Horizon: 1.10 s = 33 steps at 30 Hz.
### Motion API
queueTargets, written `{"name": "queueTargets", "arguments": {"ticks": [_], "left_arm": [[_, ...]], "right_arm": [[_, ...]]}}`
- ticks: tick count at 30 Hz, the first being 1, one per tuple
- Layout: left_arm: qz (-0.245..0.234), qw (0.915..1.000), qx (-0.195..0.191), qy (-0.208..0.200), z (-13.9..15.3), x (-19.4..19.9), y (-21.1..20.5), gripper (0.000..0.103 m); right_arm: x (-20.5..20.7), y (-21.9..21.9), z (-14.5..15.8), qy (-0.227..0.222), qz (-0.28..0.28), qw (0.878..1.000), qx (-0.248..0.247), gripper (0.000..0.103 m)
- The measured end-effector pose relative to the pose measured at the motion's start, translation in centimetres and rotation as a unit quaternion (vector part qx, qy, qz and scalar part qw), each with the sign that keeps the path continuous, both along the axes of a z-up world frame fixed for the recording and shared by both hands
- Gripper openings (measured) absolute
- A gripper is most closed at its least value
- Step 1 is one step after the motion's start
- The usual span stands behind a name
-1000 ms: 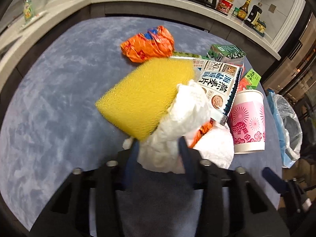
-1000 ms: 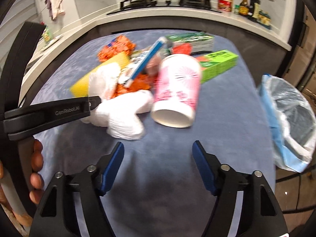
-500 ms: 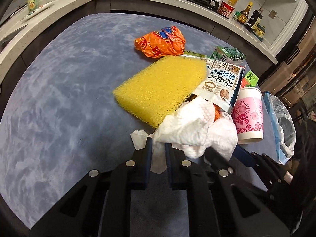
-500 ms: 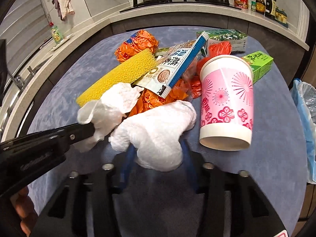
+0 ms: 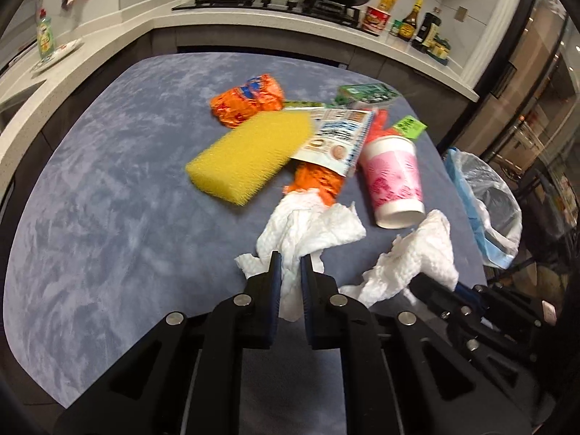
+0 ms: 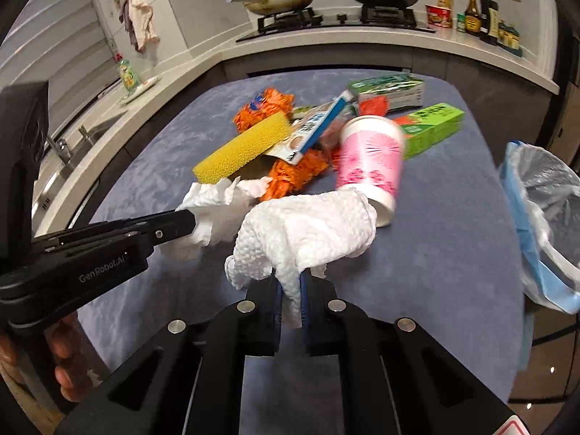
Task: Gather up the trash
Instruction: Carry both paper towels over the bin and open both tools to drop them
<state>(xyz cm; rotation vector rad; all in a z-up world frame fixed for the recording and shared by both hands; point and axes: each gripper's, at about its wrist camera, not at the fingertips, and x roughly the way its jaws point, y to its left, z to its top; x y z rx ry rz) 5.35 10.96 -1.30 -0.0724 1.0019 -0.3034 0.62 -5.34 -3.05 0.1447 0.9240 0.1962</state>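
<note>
Together, our left gripper and right gripper had just clamped shut, each pinching its own crumpled paper towel, with the lined trash bin off to the right of both.

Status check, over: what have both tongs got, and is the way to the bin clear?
Left tongs shut on a crumpled white paper towel. Right tongs shut on a second white paper towel wad. Plastic-lined bin at the table's right edge; nothing between.
</note>
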Motion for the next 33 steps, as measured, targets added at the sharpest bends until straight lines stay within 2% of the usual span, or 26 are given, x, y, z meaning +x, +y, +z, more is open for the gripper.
{"name": "queueTargets", "arguments": {"ticks": [12,16,21,25,33], "left_arm": [[-0.083,0.9956,-0.016,-0.038,4.2,-2.4,-7.2,0.009],[-0.125,0.9903,-0.022,-0.058,5.7,-2.0,-11.2,0.009],[-0.183,0.9789,-0.031,-0.085,7.2,-0.7,-17.6,0.009],[-0.221,0.9698,-0.034,-0.097,7.3,0.8,-23.4,0.009],[-0.254,0.9635,-0.020,-0.084,4.0,5.0,-33.2,0.009]], "right_arm": [[-4.0,-10.1,4.1,-0.050,-0.112,0.992,0.012,0.008],[-4.2,-14.5,4.7,-0.066,-0.160,0.985,0.007,0.008],[-3.5,-21.2,4.0,-0.068,-0.224,0.972,-0.002,0.008],[-2.3,-25.9,3.0,-0.063,-0.260,0.963,-0.004,0.008],[1.5,-31.6,0.2,-0.036,-0.292,0.956,-0.007,0.008]]}}
